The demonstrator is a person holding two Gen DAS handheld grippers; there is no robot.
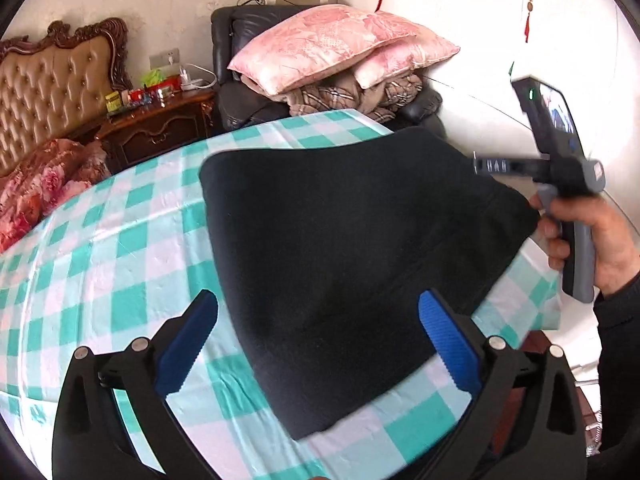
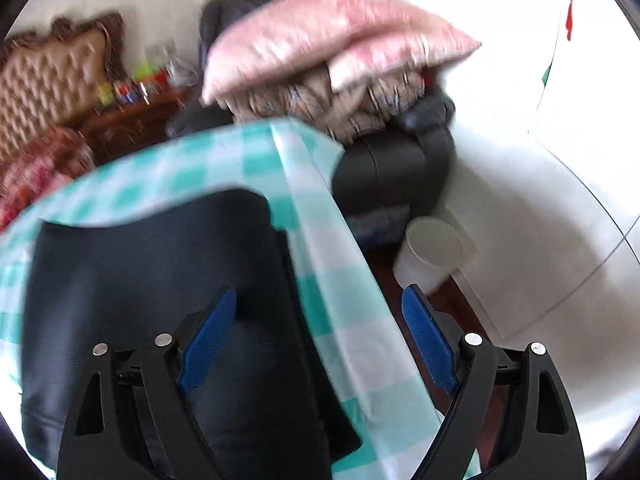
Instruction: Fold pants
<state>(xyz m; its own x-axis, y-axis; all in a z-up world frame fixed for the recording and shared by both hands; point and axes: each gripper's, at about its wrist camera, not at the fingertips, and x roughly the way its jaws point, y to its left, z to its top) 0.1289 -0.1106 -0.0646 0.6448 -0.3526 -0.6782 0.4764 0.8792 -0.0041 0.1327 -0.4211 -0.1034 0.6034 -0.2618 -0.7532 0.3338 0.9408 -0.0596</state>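
Dark folded pants [image 1: 344, 248] lie flat on a table with a teal and white checked cloth [image 1: 100, 248]. My left gripper [image 1: 320, 344] is open and empty, its blue pads on either side of the pants' near end. In the left wrist view the right gripper's body [image 1: 568, 176] is held by a hand at the pants' right edge; its fingertips are not visible there. In the right wrist view my right gripper [image 2: 320, 344] is open and empty above the pants [image 2: 160, 288] and the table's right edge [image 2: 344, 280]. That view is motion-blurred.
A dark armchair [image 1: 240, 92] piled with pink pillows [image 1: 328, 48] and a blanket stands beyond the table. A wooden nightstand [image 1: 160, 124] with small items and a tufted headboard [image 1: 52, 88] are at the left. A white bin [image 2: 432, 252] stands on the floor right of the table.
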